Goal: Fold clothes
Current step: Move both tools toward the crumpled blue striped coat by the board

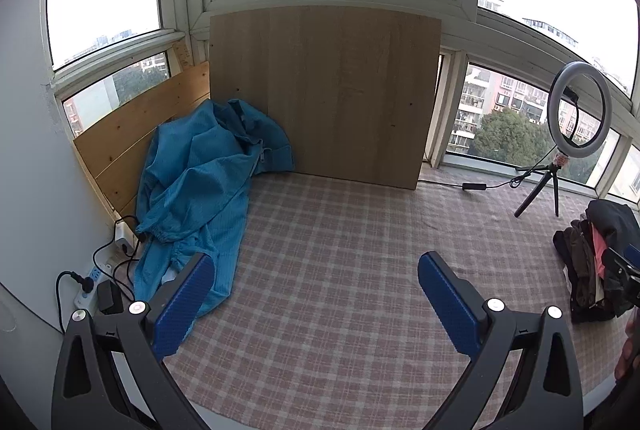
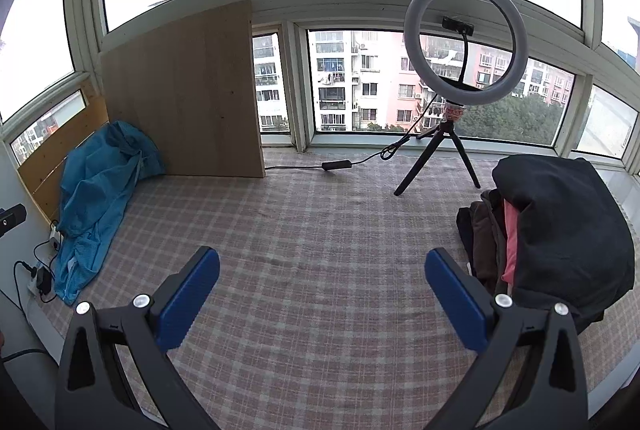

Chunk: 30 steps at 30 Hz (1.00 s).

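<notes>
A crumpled blue jacket (image 1: 200, 186) lies heaped at the left of the checked cloth (image 1: 340, 250), against the wooden boards; the right wrist view shows the blue jacket (image 2: 96, 190) at far left. My left gripper (image 1: 316, 270) hovers open above the cloth, its left pad just in front of the jacket's lower hem, nothing between the pads. A pile of dark clothes (image 2: 560, 230) with brown and pink layers sits at the right; the same pile of dark clothes (image 1: 596, 262) appears at the left wrist view's right edge. My right gripper (image 2: 322, 266) is open and empty, its right pad close to that pile.
A large wooden board (image 1: 324, 90) leans against the windows at the back. A ring light on a tripod (image 2: 460, 70) stands at the back right, its cable (image 2: 340, 164) trailing over the cloth. A power strip and plugs (image 1: 96, 282) lie at the left edge.
</notes>
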Each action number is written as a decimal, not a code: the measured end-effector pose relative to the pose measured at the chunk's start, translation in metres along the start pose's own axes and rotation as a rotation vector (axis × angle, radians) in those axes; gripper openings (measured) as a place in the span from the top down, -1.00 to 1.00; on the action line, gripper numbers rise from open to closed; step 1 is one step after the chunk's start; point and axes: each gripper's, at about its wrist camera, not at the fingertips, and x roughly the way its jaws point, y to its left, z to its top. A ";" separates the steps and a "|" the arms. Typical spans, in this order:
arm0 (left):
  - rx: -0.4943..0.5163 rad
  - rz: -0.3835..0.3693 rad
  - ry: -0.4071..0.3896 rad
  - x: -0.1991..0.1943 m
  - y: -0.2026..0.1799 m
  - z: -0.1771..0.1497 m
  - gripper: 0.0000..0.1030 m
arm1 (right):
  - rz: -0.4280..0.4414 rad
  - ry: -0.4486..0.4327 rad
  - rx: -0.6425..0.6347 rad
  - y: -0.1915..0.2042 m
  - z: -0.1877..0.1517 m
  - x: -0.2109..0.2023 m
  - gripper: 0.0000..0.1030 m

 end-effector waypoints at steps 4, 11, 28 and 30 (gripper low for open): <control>-0.004 0.021 0.005 0.000 0.000 -0.003 -0.99 | 0.014 -0.003 -0.019 0.006 0.003 0.003 -1.00; -0.024 0.084 0.017 -0.002 0.012 -0.008 -0.99 | 0.062 -0.013 -0.049 0.019 0.012 0.014 -1.00; -0.103 0.259 0.022 -0.016 0.104 -0.009 -0.99 | 0.258 -0.097 -0.183 0.127 0.040 0.040 -1.00; -0.116 0.264 0.027 -0.014 0.119 -0.007 -0.99 | 0.262 -0.087 -0.213 0.148 0.043 0.045 -1.00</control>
